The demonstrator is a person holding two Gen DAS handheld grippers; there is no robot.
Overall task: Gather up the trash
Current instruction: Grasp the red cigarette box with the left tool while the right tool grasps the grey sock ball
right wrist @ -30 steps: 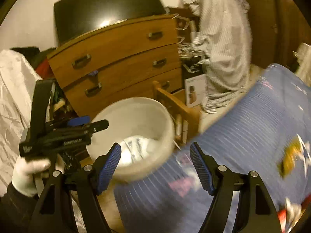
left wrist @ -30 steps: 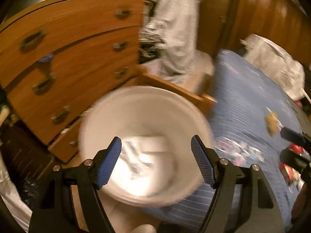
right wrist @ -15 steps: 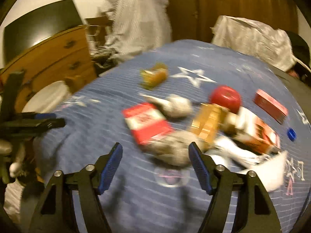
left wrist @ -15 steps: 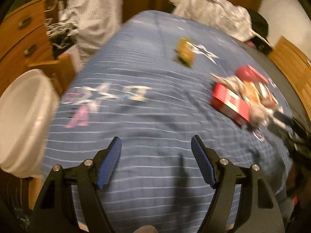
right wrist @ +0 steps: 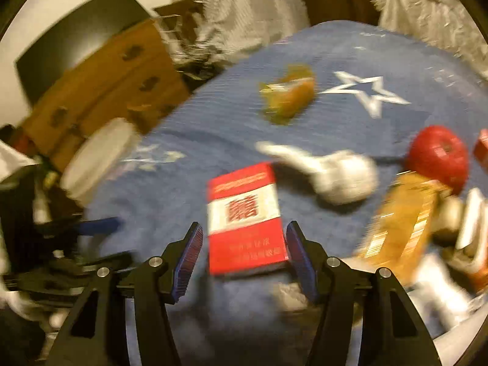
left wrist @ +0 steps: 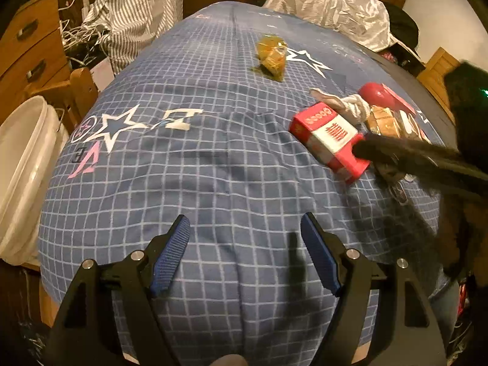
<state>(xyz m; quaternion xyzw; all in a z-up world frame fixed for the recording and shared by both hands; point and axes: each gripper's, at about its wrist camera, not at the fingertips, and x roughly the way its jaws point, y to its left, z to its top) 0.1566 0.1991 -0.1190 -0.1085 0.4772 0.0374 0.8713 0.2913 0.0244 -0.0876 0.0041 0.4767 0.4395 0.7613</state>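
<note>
A red and white carton (right wrist: 245, 219) lies on the blue checked bedspread (left wrist: 198, 167); it also shows in the left wrist view (left wrist: 329, 137). My right gripper (right wrist: 244, 244) is open, its blue pads either side of the carton's near end, and it reaches in from the right in the left wrist view (left wrist: 366, 149). My left gripper (left wrist: 245, 244) is open and empty above bare bedspread. More trash lies near: a yellow wrapper (left wrist: 271, 55), a crumpled white tissue (right wrist: 338, 177), a red round lid (right wrist: 436, 155), an orange packet (right wrist: 402, 222).
A white bin (left wrist: 21, 167) stands off the bed's left edge, also seen in the right wrist view (right wrist: 97, 155). A wooden dresser (left wrist: 27, 48) and hanging striped clothes (left wrist: 137, 9) are behind it. A crumpled plastic sheet (left wrist: 329, 9) lies at the bed's far end.
Both grippers swung away from the white bin to the bed. My right gripper has closed in on the red and white carton, which now sits between its open pads.
</note>
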